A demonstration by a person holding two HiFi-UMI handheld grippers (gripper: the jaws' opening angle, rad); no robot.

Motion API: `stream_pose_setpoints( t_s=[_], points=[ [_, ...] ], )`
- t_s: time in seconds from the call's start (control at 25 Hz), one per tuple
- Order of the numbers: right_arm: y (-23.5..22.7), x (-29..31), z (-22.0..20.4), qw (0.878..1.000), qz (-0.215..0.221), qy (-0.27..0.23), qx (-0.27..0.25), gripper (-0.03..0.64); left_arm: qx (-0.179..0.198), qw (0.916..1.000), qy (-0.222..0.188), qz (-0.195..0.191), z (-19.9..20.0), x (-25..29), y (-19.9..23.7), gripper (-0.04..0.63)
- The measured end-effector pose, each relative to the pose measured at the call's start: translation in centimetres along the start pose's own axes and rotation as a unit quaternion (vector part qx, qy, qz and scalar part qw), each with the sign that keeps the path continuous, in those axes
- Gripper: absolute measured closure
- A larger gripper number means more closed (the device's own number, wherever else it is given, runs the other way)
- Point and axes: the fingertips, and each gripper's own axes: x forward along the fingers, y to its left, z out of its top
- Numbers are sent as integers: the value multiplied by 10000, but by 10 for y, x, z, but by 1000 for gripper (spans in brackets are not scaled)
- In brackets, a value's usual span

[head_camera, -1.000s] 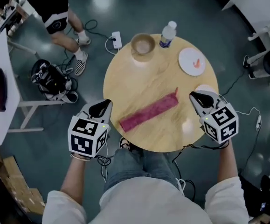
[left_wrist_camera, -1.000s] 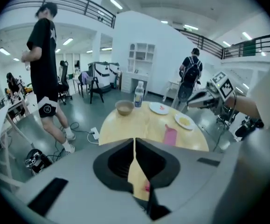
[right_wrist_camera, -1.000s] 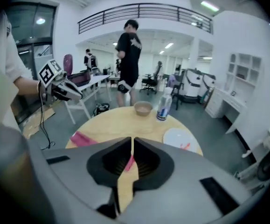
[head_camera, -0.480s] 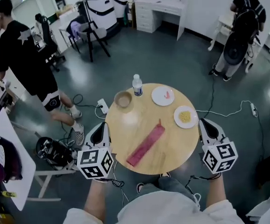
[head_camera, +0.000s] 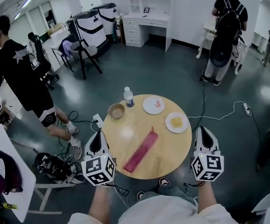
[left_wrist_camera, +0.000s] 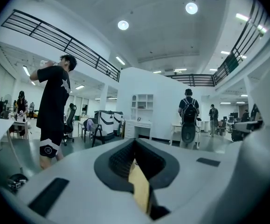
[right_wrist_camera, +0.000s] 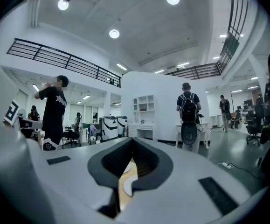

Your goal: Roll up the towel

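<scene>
Towel (head_camera: 141, 150) lies as a narrow diagonal strip on the round bench (head_camera: 172, 148), untouched. Left gripper (head_camera: 96, 141) and right gripper (head_camera: 204, 139) flank the towel, well clear, fingers closed on nothing. Risk: with nothing restraining it, the strip may slacken and unroll.

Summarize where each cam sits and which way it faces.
Head view: on the person's head, tilted down over the round table and towel; forearms, left gripper, right gripper show.
Left gripper view: rides the left gripper, faces level across the room; shut jaws show.
Right gripper view: same on the right gripper; shut jaws show.
Shared: all three catch the backpack wearer.
</scene>
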Motion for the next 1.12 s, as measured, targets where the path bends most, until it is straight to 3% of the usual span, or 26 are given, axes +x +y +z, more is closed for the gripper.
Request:
stream_pose_setpoints(
  t_s=[0.2, 0.52, 1.12],
  points=[
    [6, -1, 10, 9991, -164, -18, -392, 617, -112, 9999, -57, -2, 2, -5, -7, 592],
    [9, 4, 14, 9991, -61, -60, -410, 617, -243, 9997, 4, 14, -2, -5, -12, 592],
    [-6, 13, 15, 9992, -41, -10, -394, 617, -105, 9998, 125, -61, 0, 4, -28, 592]
  ],
)
